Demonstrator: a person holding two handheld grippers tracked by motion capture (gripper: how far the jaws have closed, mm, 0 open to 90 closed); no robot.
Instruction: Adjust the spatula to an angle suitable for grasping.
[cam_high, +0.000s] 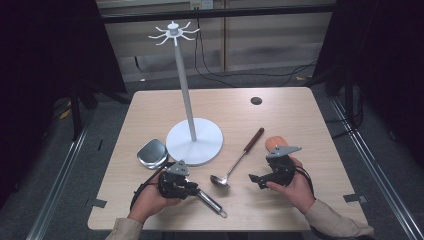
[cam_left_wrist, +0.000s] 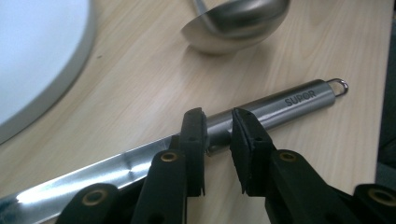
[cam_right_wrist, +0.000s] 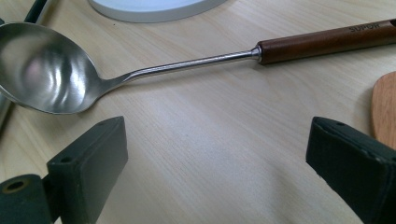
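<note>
Gripping nothing firmly yet, the left gripper (cam_left_wrist: 217, 140) near the table's (cam_high: 290, 115) front-left corner straddles the steel spatula (cam_left_wrist: 261, 109) at its handle; the jaws stand just apart, so whether they pinch it I cannot tell. Its long axis runs diagonally, blade toward the left edge, hanging loop toward the front edge. The hook stand (cam_high: 194, 142) carries nothing, so any hanging seems ahead. The ladle (cam_right_wrist: 140, 70) lies mid-table, bowl frontward, wooden handle rearward. Right gripper (cam_right_wrist: 217, 172): spread wide, empty.

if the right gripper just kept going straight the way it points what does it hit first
Probably the ladle: in the right gripper view it lies straight across the path of the open right gripper, with bare table before it. The depth is hard to judge.
</note>
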